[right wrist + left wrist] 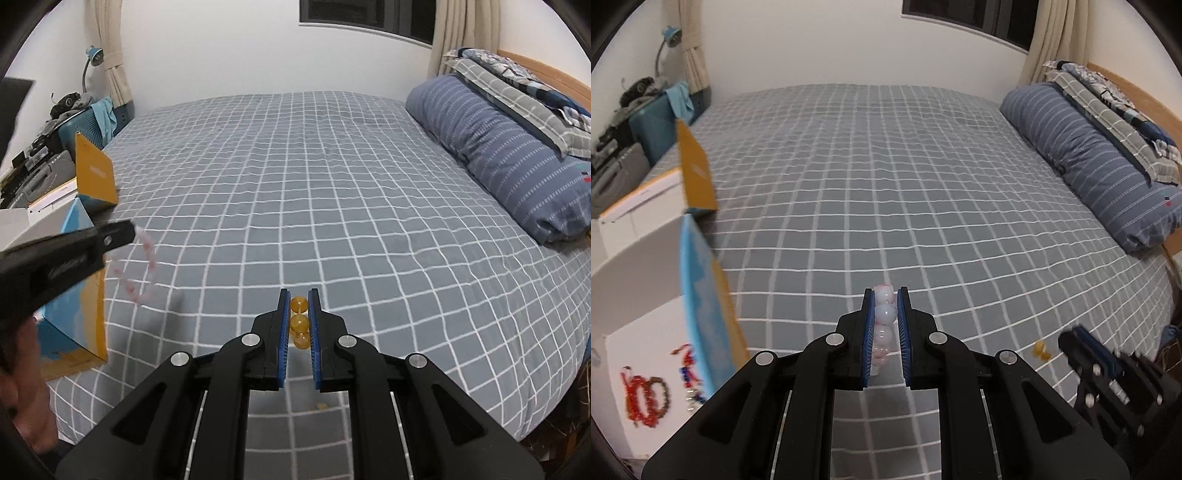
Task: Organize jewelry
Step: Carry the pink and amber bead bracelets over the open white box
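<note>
My left gripper (885, 295) is shut on a pale pink bead bracelet (885, 314) and holds it above the bed; the bracelet also shows dangling in the right wrist view (142, 266). My right gripper (299, 293) is shut on an amber bead bracelet (299, 323), which also shows in the left wrist view (1041, 349). An open cardboard box (698, 280) with blue and orange flaps stands at the left; inside it lie red and dark bead bracelets (646, 398) on a white bottom.
The grey checked bedsheet (905, 184) fills the middle. A blue striped pillow (1100, 162) and folded quilt lie at the right by the wooden headboard. A blue suitcase (657, 125), clutter and a desk lamp stand far left.
</note>
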Action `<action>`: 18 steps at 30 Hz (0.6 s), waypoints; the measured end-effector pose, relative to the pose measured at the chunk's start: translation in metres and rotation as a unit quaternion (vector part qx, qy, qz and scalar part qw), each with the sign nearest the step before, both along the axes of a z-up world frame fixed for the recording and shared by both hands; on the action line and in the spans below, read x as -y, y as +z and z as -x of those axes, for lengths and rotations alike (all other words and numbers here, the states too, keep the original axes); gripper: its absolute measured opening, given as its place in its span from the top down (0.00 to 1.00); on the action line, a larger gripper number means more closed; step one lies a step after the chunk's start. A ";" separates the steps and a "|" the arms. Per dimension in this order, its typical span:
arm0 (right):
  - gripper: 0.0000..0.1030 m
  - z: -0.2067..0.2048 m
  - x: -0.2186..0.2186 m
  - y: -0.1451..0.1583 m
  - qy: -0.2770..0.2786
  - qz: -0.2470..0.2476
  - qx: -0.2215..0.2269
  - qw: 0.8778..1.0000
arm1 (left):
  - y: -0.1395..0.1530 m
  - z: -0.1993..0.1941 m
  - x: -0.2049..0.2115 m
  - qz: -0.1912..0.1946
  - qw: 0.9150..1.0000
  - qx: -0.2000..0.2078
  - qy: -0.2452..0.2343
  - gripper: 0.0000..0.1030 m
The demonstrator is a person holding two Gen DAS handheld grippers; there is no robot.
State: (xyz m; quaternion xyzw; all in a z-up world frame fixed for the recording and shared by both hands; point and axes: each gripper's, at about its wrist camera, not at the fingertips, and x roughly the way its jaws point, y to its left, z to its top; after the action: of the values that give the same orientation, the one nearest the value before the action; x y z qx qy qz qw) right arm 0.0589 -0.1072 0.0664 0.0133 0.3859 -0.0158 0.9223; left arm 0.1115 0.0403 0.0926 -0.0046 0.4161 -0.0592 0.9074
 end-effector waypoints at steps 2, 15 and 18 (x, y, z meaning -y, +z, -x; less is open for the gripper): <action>0.91 -0.005 -0.006 0.003 0.004 0.000 0.002 1.000 | 0.003 0.004 -0.007 -0.003 1.000 0.002 0.006 0.89; 0.91 -0.031 -0.068 0.045 0.050 0.016 0.030 0.998 | 0.035 0.022 -0.080 0.010 0.997 0.021 0.070 0.89; 0.91 -0.035 -0.082 0.053 0.063 0.014 0.035 0.997 | 0.045 0.030 -0.101 0.016 0.996 0.029 0.082 0.89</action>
State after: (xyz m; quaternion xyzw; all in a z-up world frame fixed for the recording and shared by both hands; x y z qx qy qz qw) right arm 0.0938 -0.0256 0.1189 -0.0236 0.3536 0.0367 0.9344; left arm 0.0814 0.1411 0.1374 -0.0518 0.3872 0.0082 0.9205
